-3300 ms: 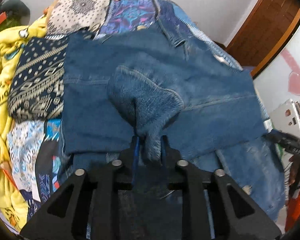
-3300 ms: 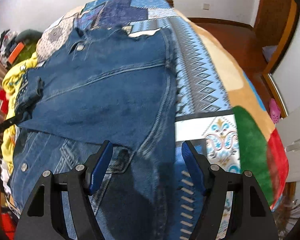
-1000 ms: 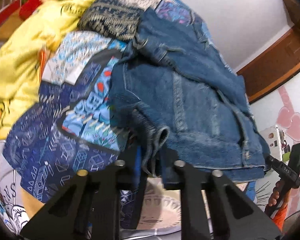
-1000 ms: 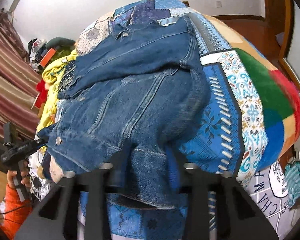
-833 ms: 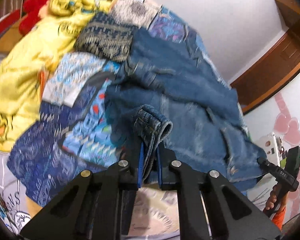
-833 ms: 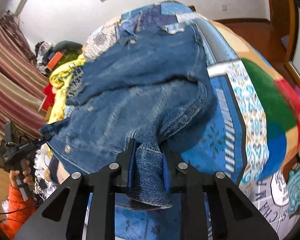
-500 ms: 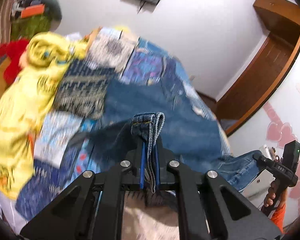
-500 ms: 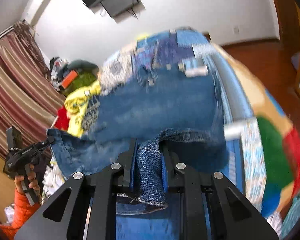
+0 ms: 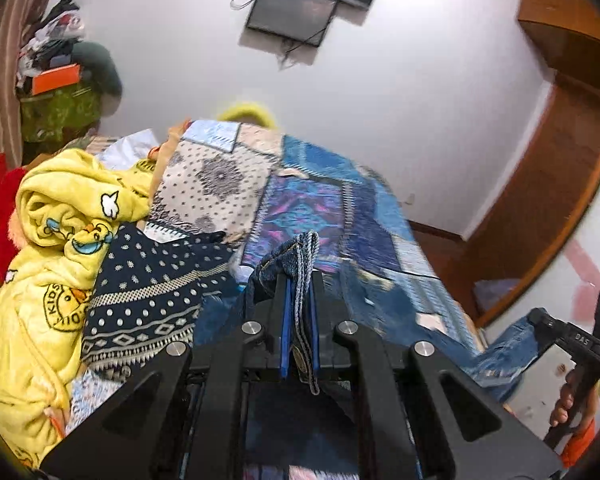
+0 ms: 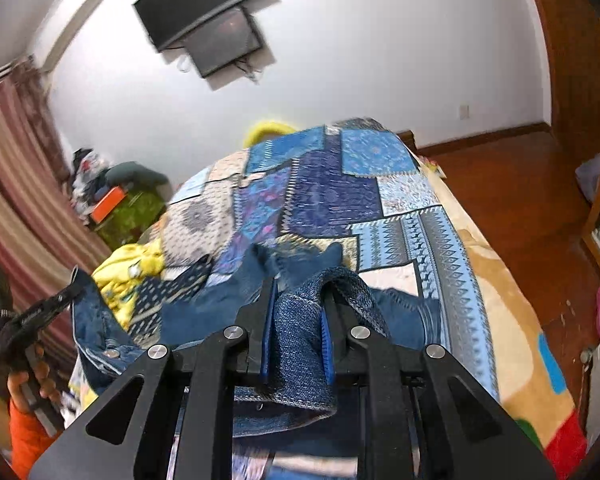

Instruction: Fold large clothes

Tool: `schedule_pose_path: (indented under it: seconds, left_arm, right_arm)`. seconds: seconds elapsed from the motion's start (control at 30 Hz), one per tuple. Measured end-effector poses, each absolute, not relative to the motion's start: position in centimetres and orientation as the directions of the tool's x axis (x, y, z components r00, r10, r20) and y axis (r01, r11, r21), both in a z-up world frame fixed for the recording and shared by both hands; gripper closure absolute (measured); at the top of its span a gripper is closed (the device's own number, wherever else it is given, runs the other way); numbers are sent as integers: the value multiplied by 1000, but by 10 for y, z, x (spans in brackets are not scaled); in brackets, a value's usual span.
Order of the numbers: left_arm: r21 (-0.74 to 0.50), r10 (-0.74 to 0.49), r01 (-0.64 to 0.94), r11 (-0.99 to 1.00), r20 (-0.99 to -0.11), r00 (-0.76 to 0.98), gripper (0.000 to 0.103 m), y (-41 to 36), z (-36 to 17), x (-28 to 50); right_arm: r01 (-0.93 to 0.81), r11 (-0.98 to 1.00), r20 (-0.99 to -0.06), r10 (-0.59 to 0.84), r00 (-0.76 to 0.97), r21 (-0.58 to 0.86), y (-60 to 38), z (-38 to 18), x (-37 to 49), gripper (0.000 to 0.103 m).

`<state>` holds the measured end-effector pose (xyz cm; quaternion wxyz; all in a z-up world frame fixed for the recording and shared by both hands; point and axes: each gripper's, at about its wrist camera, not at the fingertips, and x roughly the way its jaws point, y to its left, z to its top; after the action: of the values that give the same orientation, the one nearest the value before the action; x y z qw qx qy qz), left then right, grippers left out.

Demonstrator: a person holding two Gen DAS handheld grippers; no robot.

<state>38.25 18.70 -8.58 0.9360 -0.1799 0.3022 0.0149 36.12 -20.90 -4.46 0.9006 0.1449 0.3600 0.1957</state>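
Note:
A blue denim jacket [image 9: 300,264] hangs between my two grippers, lifted above the bed. My left gripper [image 9: 299,280] is shut on a folded hem edge of it. My right gripper [image 10: 298,284] is shut on another thick denim edge [image 10: 300,320]. In the left wrist view the far part of the jacket [image 9: 504,344] runs to the right gripper at the right edge. In the right wrist view the jacket [image 10: 96,332] stretches to the left gripper at the left edge. Most of the jacket hangs below view.
The bed has a blue patchwork quilt [image 10: 340,184]. A yellow cartoon blanket [image 9: 52,240] and a dark patterned cloth [image 9: 152,280] lie on its left side. A wall TV [image 9: 292,12] hangs beyond. Wooden floor [image 10: 520,184] and a wooden door frame [image 9: 540,200] are at the right.
Both grippers have risen and tilted up with the jacket edges held. The jacket has come off the bed, and the quilt now shows bare where it lay.

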Motion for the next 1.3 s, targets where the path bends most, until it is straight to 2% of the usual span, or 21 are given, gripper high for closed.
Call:
schedule_pose_path:
  seconds: [0.1, 0.2, 0.37, 0.57, 0.67, 0.77, 0.83, 0.87, 0.97, 1.1, 1.2, 1.3]
  left_arm:
    - [-298, -28, -207, 932, -628, 778, 96, 194, -116, 423]
    - [-248, -2, -230, 941, -683, 730, 96, 190, -144, 454]
    - [-134, 55, -236, 962, -756, 652, 96, 184, -196, 489]
    - [-127, 35, -225, 966, -798, 602, 95, 189, -223, 496]
    - [-101, 32, -190, 976, -807, 589, 94, 184, -213, 493]
    - [-44, 57, -160, 986, -816, 576, 79, 177, -198, 488]
    - [-11, 87, -162, 987, -808, 583, 49, 175, -185, 481]
    - [-11, 91, -165, 986, -797, 597, 44, 176, -178, 476]
    - [-51, 63, -158, 986, -766, 639, 38, 176, -155, 461]
    - [-91, -17, -84, 992, -769, 639, 22, 165, -145, 443]
    - [-17, 4, -28, 999, -803, 596, 18, 148, -164, 437]
    - [102, 90, -3, 995, -871, 483, 18, 135, -214, 437]
  right_arm:
    - [-164, 890, -615, 418, 668, 426, -217, -69, 394, 86]
    - [-82, 898, -695, 389, 605, 432, -218, -112, 436, 86]
    - [-54, 922, -783, 356, 510, 383, -208, -156, 459, 86]
    - [-96, 906, -796, 408, 447, 411, -219, -152, 461, 83]
    - [-169, 924, -816, 381, 435, 342, -215, -134, 455, 82]
    - [-238, 939, -813, 335, 476, 247, -204, -111, 438, 81]
    - [-267, 947, -822, 294, 488, 180, -196, -103, 430, 80]
    - [-276, 949, -824, 275, 494, 151, -192, -99, 428, 80]
    - [-290, 955, -822, 219, 525, 69, -181, -91, 418, 80]
    - [-289, 956, -829, 204, 520, 53, -177, -82, 418, 80]
    - [-289, 952, -831, 243, 500, 104, -180, -74, 420, 79]
    - [-281, 938, -829, 319, 459, 205, -192, -67, 423, 79]
